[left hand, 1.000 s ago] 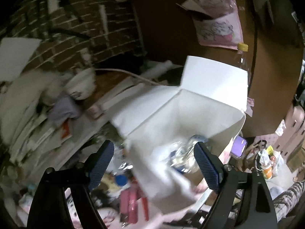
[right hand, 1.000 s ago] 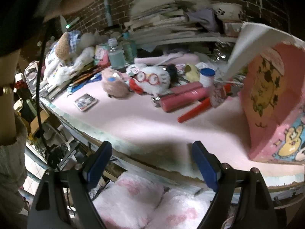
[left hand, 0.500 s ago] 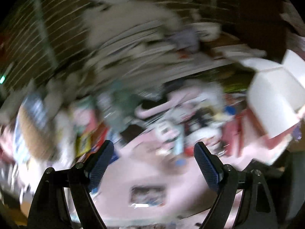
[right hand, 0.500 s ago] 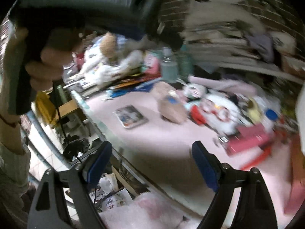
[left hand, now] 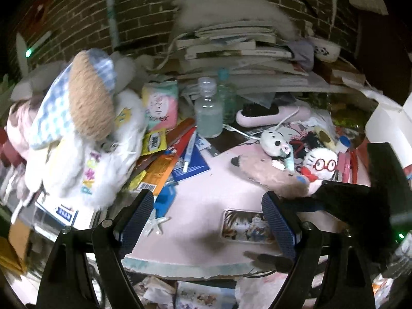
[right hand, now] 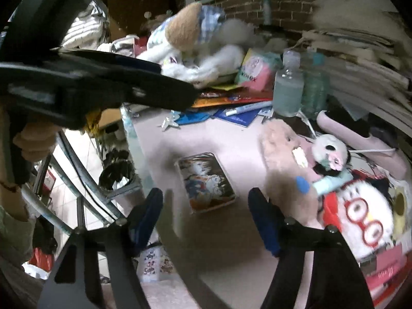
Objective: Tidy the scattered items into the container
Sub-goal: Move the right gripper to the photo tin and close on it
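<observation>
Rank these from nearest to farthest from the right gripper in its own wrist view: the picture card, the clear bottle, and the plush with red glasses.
From the right gripper, jaws closing on nothing:
1. Picture card, flat, just ahead between the fingers.
2. Plush with red glasses, off to the right.
3. Clear bottle, upright at the back.

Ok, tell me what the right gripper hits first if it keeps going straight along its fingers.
Most likely the illustrated flat tin lying on the pink tabletop. The right gripper, jaws closing with nothing between them, points down at it; depth is unclear, so it may meet the tabletop just short of it.

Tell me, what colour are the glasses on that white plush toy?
Red, round-rimmed glasses on the white plush toy; clearest in the left wrist view.
</observation>
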A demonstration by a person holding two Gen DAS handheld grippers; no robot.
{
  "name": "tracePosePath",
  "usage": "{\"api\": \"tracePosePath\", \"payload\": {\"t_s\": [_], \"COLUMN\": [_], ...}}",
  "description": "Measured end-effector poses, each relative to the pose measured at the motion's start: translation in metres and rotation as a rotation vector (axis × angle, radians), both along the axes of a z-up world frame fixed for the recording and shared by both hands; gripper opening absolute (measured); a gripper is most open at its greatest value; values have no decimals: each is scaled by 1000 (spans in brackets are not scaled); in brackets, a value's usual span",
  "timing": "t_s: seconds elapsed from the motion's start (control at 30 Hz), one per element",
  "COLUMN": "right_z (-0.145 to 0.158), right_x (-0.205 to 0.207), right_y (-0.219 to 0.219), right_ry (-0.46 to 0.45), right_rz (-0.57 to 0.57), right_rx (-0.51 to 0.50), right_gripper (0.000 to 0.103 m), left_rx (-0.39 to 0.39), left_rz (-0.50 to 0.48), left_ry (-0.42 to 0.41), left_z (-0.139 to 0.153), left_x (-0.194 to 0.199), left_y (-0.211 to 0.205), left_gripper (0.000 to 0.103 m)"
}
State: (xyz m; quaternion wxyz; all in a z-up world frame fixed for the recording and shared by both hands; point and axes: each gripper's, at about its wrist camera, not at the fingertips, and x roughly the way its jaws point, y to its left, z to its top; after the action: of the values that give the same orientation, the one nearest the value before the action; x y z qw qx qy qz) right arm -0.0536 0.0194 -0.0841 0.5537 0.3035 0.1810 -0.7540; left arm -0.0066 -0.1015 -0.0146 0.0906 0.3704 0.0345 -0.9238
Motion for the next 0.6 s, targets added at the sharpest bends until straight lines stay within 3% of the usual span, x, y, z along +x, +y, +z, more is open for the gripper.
{"api": "tracePosePath", "payload": {"t_s": [0.2, 0.37, 0.5, 0.6], "right_z": [1, 3, 3, 5], "right_x": [-18, -21, -22, -24], "right_y": [-16, -21, -18, -13], "right_ry": [-57, -47, -65, -79], "right_rz": [34, 45, 36, -6], "right_rx": [32, 52, 41, 33], "right_gripper": [60, 41, 36, 25], "left_rx": [19, 32, 47, 48], "left_rz": [24, 37, 35, 29], "left_ry": [23, 27, 23, 13], "left_z": [-1, -2, -5, -8], "left_x": [9, 13, 12, 9], "left_y": [-13, -20, -21, -18], "left_gripper": [84, 84, 84, 84]}}
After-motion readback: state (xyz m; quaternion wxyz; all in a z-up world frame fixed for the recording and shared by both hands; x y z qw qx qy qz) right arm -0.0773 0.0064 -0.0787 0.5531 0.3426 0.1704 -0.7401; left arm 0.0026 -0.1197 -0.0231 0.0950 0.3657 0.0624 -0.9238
